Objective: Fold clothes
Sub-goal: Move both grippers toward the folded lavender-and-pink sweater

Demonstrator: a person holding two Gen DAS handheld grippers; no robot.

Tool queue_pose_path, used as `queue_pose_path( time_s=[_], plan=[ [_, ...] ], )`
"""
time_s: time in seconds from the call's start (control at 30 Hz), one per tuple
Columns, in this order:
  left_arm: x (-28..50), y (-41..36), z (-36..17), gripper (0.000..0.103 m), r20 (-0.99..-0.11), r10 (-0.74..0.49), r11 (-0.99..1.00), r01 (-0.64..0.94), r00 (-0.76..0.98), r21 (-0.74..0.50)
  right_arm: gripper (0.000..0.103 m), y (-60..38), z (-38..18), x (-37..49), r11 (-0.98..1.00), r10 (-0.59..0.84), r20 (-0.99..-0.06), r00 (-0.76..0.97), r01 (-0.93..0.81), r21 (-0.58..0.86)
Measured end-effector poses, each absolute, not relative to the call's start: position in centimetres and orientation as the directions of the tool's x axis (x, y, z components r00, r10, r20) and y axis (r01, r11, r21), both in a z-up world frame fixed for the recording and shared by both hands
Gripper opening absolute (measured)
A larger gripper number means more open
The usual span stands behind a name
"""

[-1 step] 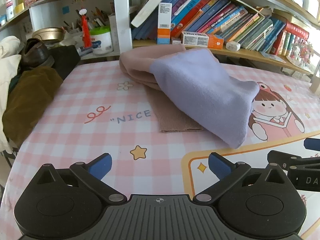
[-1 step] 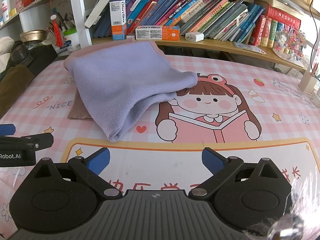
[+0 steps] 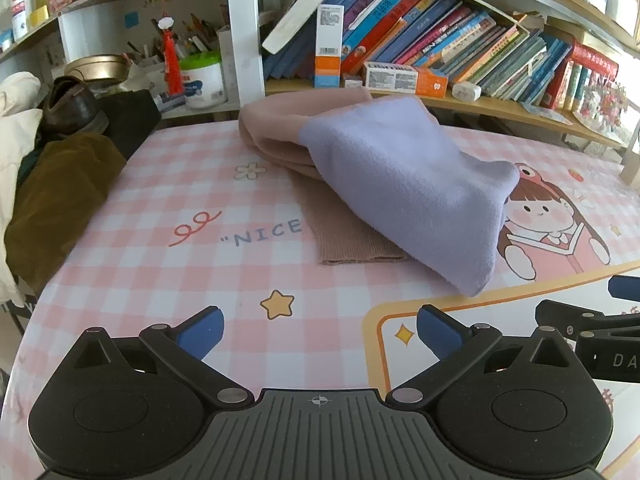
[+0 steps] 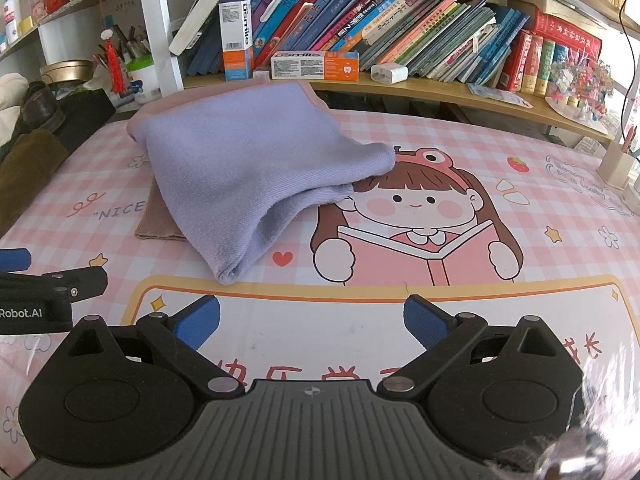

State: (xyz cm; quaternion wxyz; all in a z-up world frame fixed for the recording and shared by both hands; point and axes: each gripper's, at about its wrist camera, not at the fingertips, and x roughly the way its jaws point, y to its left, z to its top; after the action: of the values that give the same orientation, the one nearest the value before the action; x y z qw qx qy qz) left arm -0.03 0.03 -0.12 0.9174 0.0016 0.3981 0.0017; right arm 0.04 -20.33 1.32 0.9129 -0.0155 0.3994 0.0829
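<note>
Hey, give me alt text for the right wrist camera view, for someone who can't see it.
A folded lavender garment lies on a pink checked tablecloth over a tan garment that shows at its left edge. The right gripper is open and empty in the foreground, short of the clothes. Behind the table, a shelf holds leaning books.

Both wrist views look low across the table (image 3: 152, 280), sharing the folded garment (image 4: 248, 168) and bookshelf (image 3: 480, 96).
</note>
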Motion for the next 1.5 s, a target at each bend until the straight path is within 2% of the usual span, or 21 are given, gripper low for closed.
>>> queue_pose_path(
  time_s=[1.5],
  plan=[
    [-0.45, -0.37, -0.46, 0.103, -0.748, 0.016, 1.000, 0.005, 0.663, 0.026, 0.099, -20.72, 1.15, 0.10, 0.984, 0.155, -0.734, 0.662, -0.166, 0.058]
  ],
)
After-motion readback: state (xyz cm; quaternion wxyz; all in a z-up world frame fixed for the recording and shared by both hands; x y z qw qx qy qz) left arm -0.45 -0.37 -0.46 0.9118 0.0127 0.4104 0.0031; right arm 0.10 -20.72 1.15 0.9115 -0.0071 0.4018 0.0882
